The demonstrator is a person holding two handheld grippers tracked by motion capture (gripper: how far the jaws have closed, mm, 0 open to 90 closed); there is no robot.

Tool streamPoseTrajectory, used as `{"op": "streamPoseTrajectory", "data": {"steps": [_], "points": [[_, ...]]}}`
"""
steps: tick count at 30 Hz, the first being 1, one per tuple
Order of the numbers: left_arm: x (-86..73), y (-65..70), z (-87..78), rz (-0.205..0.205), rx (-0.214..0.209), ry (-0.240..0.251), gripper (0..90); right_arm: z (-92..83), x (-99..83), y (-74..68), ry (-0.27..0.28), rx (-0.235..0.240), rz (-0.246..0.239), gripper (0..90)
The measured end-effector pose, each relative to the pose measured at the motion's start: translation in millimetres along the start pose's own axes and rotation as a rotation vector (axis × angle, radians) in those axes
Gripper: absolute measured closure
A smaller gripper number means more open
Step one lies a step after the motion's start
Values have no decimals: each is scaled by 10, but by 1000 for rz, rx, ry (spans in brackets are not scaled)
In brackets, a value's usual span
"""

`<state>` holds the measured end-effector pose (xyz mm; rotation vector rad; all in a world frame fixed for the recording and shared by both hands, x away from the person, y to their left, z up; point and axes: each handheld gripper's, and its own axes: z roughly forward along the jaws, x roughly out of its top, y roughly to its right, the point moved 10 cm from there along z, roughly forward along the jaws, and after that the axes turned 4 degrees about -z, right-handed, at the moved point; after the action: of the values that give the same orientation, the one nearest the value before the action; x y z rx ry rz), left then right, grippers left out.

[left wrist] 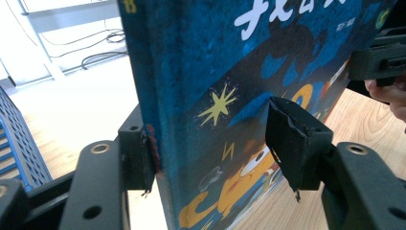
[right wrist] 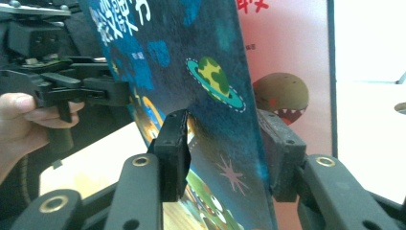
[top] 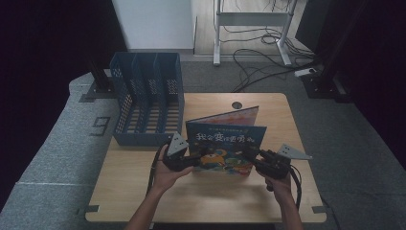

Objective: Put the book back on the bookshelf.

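We see a picture book (top: 225, 143) standing upright near the middle of a wooden table (top: 143, 191), its covers partly fanned open, between the two grippers. The left gripper (top: 184, 160) reaches in at the book's lower left edge; in the left gripper view the near cover sits between its fingers (left wrist: 297, 143), the left pad right against the spine edge and the right pad close in front of the cover, so we cannot tell whether it truly pinches. The right gripper (top: 261, 160) meets the lower right edge; in the right gripper view its fingers (right wrist: 174, 153) straddle the front cover, one pad before it and one behind, with a sliver of room on the front side, so they look parted around the cover, not pressed. Just beyond the left fingers, up and to the left, a blue file rack (top: 148, 98) with slotted compartments stands on the table's far left corner, near the book but apart from it. Past the book a small dark round hole (top: 236, 105) sits in the tabletop. Behind the table, cables (top: 258, 57) trail over the floor around a white frame (top: 251, 28). The blue cover carries large white Chinese characters we cannot make out fully, plus stars, a ringed planet and an orange cartoon figure; the inner page is pink with a brown toothy ball.
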<state>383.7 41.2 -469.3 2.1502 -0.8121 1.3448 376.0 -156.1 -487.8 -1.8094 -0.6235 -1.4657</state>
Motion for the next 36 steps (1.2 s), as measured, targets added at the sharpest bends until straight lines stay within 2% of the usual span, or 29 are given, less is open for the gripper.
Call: {"op": "streamPoseTrajectory", "data": {"steps": [4, 10, 16, 27, 36], "points": [[-4, 3, -16, -2, -8, 7, 449, 0, -24, 59, -11, -41, 2, 536], [-4, 29, -22, 20, -4, 22, 466, -6, -41, 103, -8, -57, 15, 525], [56, 72, -34, 27, -16, 67, 461, -18, -45, 111, -13, -57, 20, 518], [117, 163, -54, 50, -35, 96, 485, -45, -47, 156, -5, -67, 37, 494], [106, 251, -68, 59, -53, 118, 569, -54, -133, 291, -33, -124, 75, 501]]}}
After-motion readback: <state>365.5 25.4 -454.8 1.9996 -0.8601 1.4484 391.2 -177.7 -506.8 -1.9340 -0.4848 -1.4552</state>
